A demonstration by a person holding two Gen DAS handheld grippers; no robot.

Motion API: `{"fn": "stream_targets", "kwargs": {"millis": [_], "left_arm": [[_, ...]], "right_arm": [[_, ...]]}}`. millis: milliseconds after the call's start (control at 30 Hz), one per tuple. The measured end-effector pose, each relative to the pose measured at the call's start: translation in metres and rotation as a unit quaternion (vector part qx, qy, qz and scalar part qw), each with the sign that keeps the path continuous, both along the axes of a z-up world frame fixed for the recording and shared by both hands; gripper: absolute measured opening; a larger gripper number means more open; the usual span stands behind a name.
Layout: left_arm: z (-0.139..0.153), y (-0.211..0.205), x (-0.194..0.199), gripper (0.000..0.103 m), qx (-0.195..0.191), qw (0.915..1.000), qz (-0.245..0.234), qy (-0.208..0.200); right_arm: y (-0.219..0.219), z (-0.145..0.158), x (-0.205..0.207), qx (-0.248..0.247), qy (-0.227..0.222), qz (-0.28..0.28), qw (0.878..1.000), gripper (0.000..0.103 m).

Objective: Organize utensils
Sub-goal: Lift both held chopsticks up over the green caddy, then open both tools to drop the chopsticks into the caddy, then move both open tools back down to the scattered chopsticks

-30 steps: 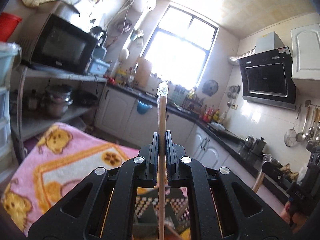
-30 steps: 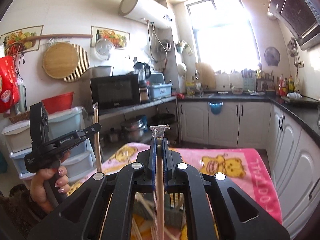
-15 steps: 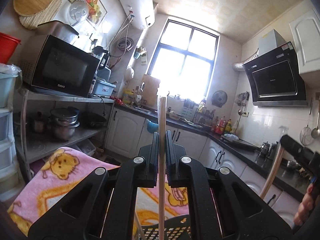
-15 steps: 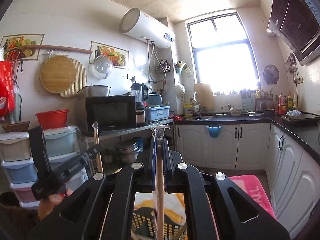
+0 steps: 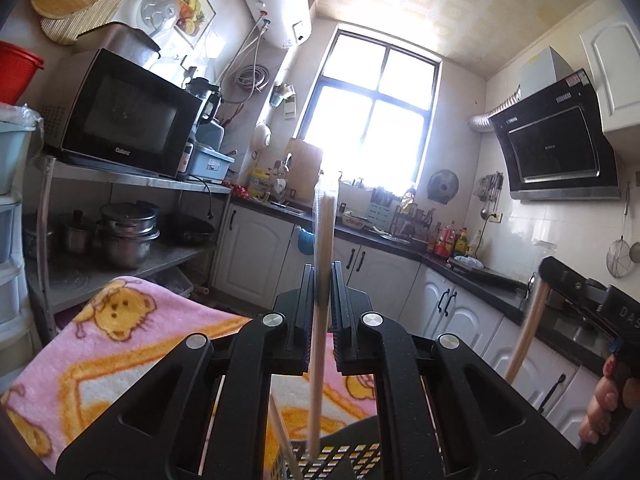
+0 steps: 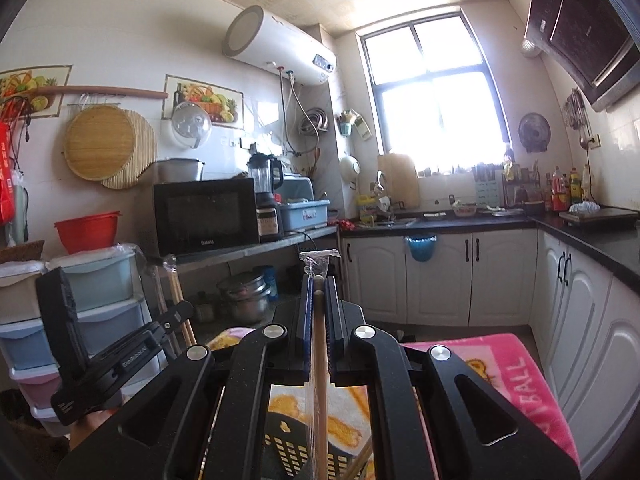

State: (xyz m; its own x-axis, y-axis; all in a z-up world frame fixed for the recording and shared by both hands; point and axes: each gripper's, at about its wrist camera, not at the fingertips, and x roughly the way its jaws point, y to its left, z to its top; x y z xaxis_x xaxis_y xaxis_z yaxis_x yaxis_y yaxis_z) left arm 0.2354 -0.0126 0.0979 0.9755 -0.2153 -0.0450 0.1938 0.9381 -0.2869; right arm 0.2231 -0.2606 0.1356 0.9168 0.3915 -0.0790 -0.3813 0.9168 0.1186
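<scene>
A wrapped pair of chopsticks [image 5: 322, 280] stands upright, its lower end reaching the black perforated basket [image 5: 344, 454] below. I read the left gripper [image 5: 321, 280] as clamped narrowly on it. The right gripper [image 6: 319, 300] likewise pinches a second wrapped pair [image 6: 319, 360] over the pink bear blanket [image 6: 516, 376].

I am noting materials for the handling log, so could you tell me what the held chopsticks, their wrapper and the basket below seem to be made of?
Chopsticks: pale, matte, tan sticks, likely wood or bamboo.
Wrapper: thin clear plastic film, glossy and crinkled at its top.
Basket: black with a regular grid of holes, probably moulded plastic, though coated metal cannot be excluded.
</scene>
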Motion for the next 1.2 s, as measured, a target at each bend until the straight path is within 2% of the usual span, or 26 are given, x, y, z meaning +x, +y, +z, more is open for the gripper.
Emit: {"fn": "stream_targets", "kwargs": {"millis": [333,367,400,467,567,867,1200], "left_arm": [[-0.027,0.005,-0.004,0.004,-0.013,0.9990,-0.018,0.038],[-0.028,0.006,-0.004,0.007,-0.014,0.9988,-0.019,0.043],[-0.029,0.008,-0.005,0.010,-0.015,0.9986,-0.020,0.047],[-0.031,0.012,-0.008,0.023,-0.021,0.9979,-0.024,0.057],[-0.034,0.017,-0.014,0.024,-0.023,0.9971,-0.024,0.068],[-0.041,0.042,-0.026,0.050,-0.056,0.9908,-0.024,0.121],[-0.053,0.059,-0.042,0.077,-0.063,0.9852,-0.019,0.158]], "right_arm": [[0.003,-0.033,0.004,-0.009,0.044,-0.005,0.999,0.007],[0.003,-0.037,0.003,-0.010,0.050,-0.006,0.999,0.009],[0.003,-0.039,0.003,-0.010,0.053,-0.006,0.999,0.015],[0.001,-0.045,0.001,-0.007,0.063,-0.008,0.998,0.026],[-0.003,-0.051,-0.003,-0.005,0.074,-0.013,0.997,0.027],[-0.018,-0.063,-0.021,-0.005,0.101,-0.038,0.994,0.043],[-0.029,-0.073,-0.041,0.002,0.126,-0.042,0.991,0.055]]}}
